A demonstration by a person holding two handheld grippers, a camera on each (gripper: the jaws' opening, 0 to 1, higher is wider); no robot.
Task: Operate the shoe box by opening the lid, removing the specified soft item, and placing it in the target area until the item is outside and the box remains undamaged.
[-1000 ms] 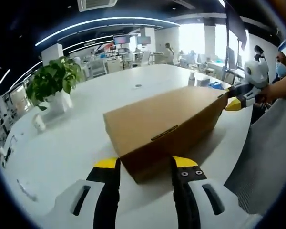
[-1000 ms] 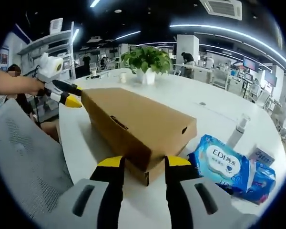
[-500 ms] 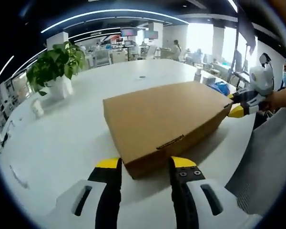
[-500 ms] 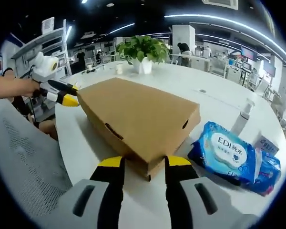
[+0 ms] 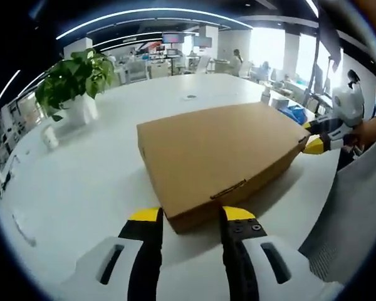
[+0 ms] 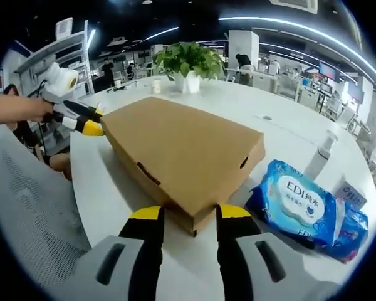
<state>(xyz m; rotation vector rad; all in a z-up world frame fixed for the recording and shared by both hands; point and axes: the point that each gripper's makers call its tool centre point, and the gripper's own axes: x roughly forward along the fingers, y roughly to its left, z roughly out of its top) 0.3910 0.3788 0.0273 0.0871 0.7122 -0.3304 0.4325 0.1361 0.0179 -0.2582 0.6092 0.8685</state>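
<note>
Shoe box [image 5: 220,153] (lid closed) is flanked at opposite corners by 2 grippers, left gripper [image 5: 190,214] and right gripper [image 6: 185,212], jaws spread

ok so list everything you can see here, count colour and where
shoe box: 1, brown cardboard, lid shut, middle of the table between the two grippers
table: 1, white, under everything
potted plant: 1, green leaves in a white pot, far side of the table
wet wipes pack: 1, blue and white, on the table beside the box
spray bottle: 1, pale, standing behind the wipes
small cup: 1, white, beside the plant
chair back: 1, grey mesh, at the table edge
left hand-held gripper: 1, black with yellow tips, open at one box corner
right hand-held gripper: 1, black with yellow tips, open at the opposite corner
</note>
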